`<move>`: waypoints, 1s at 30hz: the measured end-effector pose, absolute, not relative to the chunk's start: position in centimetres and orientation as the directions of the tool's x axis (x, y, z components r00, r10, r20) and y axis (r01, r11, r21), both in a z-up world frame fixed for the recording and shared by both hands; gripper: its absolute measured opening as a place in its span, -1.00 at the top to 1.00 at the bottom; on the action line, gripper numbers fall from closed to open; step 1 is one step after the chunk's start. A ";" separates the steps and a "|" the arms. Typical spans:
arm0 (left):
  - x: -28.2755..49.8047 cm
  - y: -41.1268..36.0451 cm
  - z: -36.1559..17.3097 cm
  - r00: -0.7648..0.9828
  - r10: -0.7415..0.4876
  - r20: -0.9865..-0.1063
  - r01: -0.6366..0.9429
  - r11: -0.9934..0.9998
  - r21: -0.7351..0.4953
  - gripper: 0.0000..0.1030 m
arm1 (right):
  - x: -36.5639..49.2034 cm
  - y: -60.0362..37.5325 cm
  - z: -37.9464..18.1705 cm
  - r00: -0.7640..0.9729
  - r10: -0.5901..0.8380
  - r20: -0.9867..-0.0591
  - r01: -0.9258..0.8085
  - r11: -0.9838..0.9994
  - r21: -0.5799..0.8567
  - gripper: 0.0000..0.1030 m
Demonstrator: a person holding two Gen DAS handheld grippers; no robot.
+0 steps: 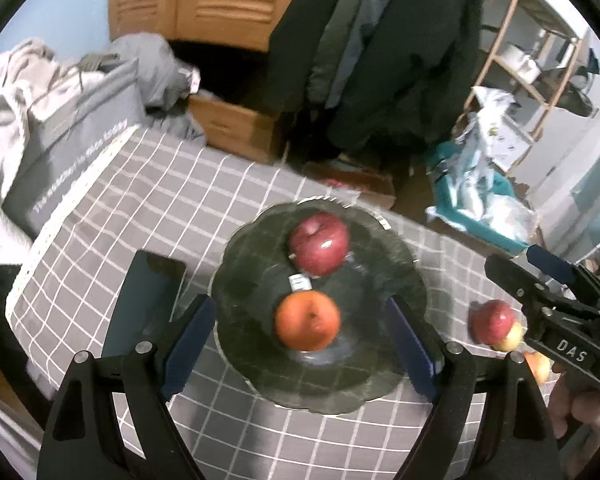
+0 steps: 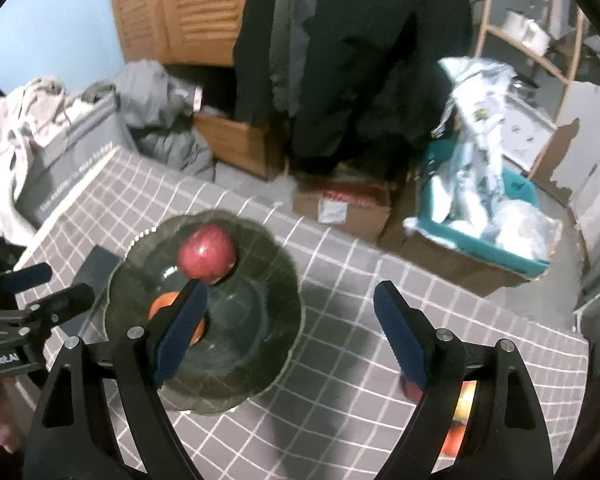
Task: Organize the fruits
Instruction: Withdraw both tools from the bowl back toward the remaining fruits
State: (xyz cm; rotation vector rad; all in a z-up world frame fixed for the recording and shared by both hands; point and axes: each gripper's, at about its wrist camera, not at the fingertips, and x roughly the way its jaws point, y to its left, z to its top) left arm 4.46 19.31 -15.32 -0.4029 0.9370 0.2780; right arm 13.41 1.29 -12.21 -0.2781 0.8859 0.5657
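From my left wrist view, the dark glass plate (image 1: 260,384) on the checked tablecloth (image 1: 172,200) already holds two fruits: a red apple (image 1: 319,243) toward the far side and an orange (image 1: 307,321) nearer me, close together but, as far as I can tell through the blur, not quite touching. My left gripper (image 1: 302,344) hangs over them with its jaws wide and nothing between the pads. Off the plate to the right, a small cluster of apples (image 1: 496,324) sits on the cloth, partly behind my right gripper (image 1: 520,276), so I judge the job roughly half done. The red apple's stem dimple faces up and slightly away; the orange shows its navel end to the camera. Both are round, with no real long axis. From my right wrist view, the right gripper (image 2: 290,316) is spread wide and empty above the plate's near-right rim, the red apple (image 2: 207,254) lies beyond its left finger, and the remaining fruits (image 2: 462,420) peek out behind its right finger.
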 end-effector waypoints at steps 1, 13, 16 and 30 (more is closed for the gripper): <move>4.4 18.9 -14.8 0.575 0.055 -0.816 -0.390 0.895 -0.215 -0.72 | 13.2 0.7 -11.5 0.513 0.351 -0.783 -0.565 0.825 0.000 -0.66; 3.4 14.1 -9.7 0.669 0.044 -0.742 -0.290 0.935 -0.207 -0.93 | 9.9 -6.4 -4.6 0.639 0.346 -0.687 -0.502 0.864 -0.031 -0.66; 3.1 12.9 -8.5 0.692 0.045 -0.720 -0.266 0.944 -0.197 -0.96 | 9.2 -8.0 -3.8 0.659 0.334 -0.673 -0.486 0.873 -0.043 -0.66; 2.8 7.8 -6.0 0.738 0.029 -0.674 -0.169 0.975 -0.143 -0.98 | 6.4 -13.9 -1.7 0.704 0.337 -0.625 -0.456 0.889 -0.034 -0.66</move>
